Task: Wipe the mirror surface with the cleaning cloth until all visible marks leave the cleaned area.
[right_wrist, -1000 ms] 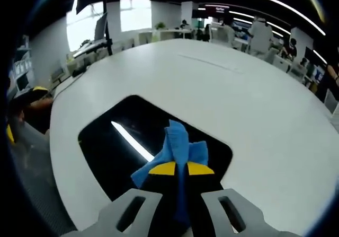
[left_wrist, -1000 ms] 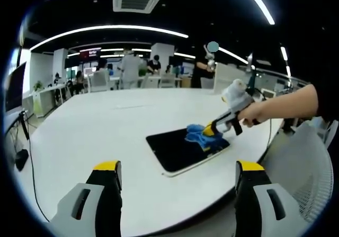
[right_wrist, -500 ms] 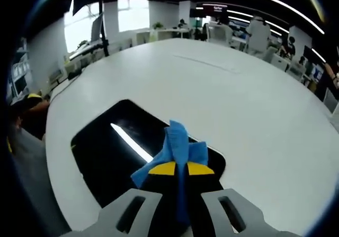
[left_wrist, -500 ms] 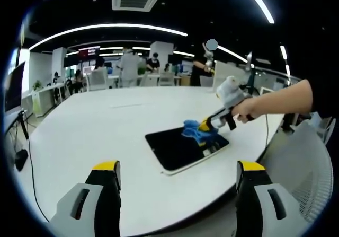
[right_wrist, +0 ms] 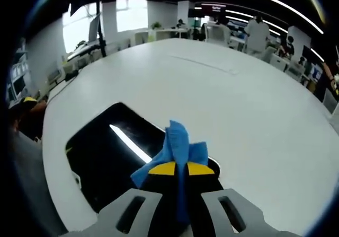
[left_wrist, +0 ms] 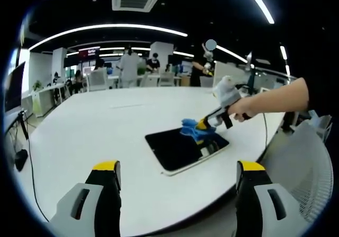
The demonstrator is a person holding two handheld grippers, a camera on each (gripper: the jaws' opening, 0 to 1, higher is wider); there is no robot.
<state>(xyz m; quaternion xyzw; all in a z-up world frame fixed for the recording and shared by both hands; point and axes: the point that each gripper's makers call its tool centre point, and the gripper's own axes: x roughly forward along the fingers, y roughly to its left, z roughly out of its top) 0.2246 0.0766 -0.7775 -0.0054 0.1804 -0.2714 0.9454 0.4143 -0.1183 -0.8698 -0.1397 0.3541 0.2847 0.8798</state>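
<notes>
A flat rectangular mirror [left_wrist: 183,149] with a white rim lies on the white table [left_wrist: 95,136] and looks dark, reflecting a ceiling light strip [right_wrist: 130,143]. My right gripper [right_wrist: 177,169] is shut on a blue cleaning cloth [right_wrist: 177,147] and holds it at the mirror's [right_wrist: 114,157] far right corner. In the left gripper view that right gripper [left_wrist: 204,124], held by a person's hand [left_wrist: 241,108], presses the blue cloth [left_wrist: 193,130] onto the mirror's far corner. My left gripper [left_wrist: 177,173] stands open near the table's front edge, nothing between its yellow-tipped fingers [left_wrist: 106,168], well short of the mirror.
The large round table [right_wrist: 249,110] stretches far beyond the mirror. A mesh chair [left_wrist: 304,163] stands at the right. Cables [left_wrist: 29,157] hang off the table's left side. Desks, chairs and people [left_wrist: 130,67] fill the office in the background.
My right gripper has drawn the cloth back across the mirror toward its far right corner. The left gripper has stayed still.
</notes>
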